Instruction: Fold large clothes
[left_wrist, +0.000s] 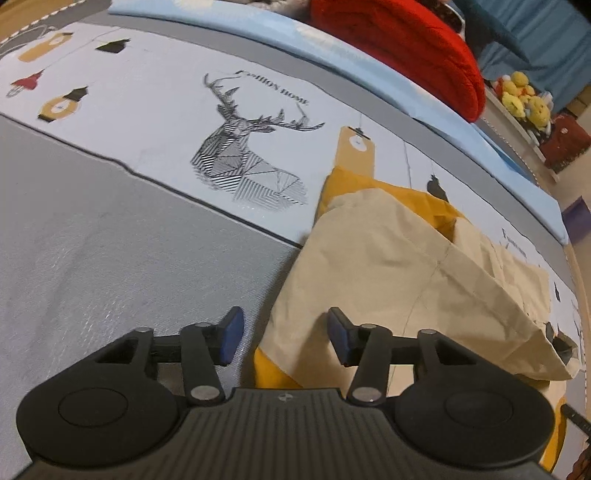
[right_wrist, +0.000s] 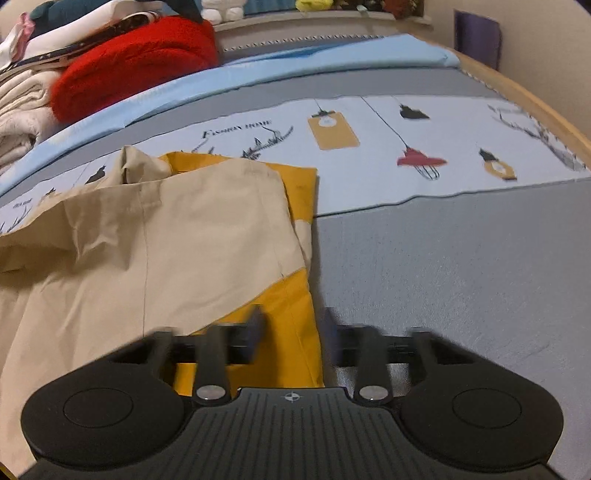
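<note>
Left gripper (left_wrist: 284, 336): fingers apart, empty, straddling the garment's (left_wrist: 388, 266) left edge. Right gripper (right_wrist: 291, 338): fingers apart, empty, blurred, straddling the garment's right edge, where yellow fabric shows beneath beige.

The garment lies partly folded on the bed (left_wrist: 110, 240), beige layers over yellow.

Judgement: both grippers are placed to grasp the near corners for the next fold; each must close on the edge, then lift and carry it forward evenly.

Bed cover grey with a printed deer (left_wrist: 247, 147) panel. Beyond it, a red bundle (right_wrist: 136, 62) and stacked laundry (right_wrist: 22, 110); plush toys (left_wrist: 521, 98) on a shelf.

A bed with a grey, deer-printed cover (left_wrist: 110, 236) stands by a beige wall (right_wrist: 535, 40).
</note>
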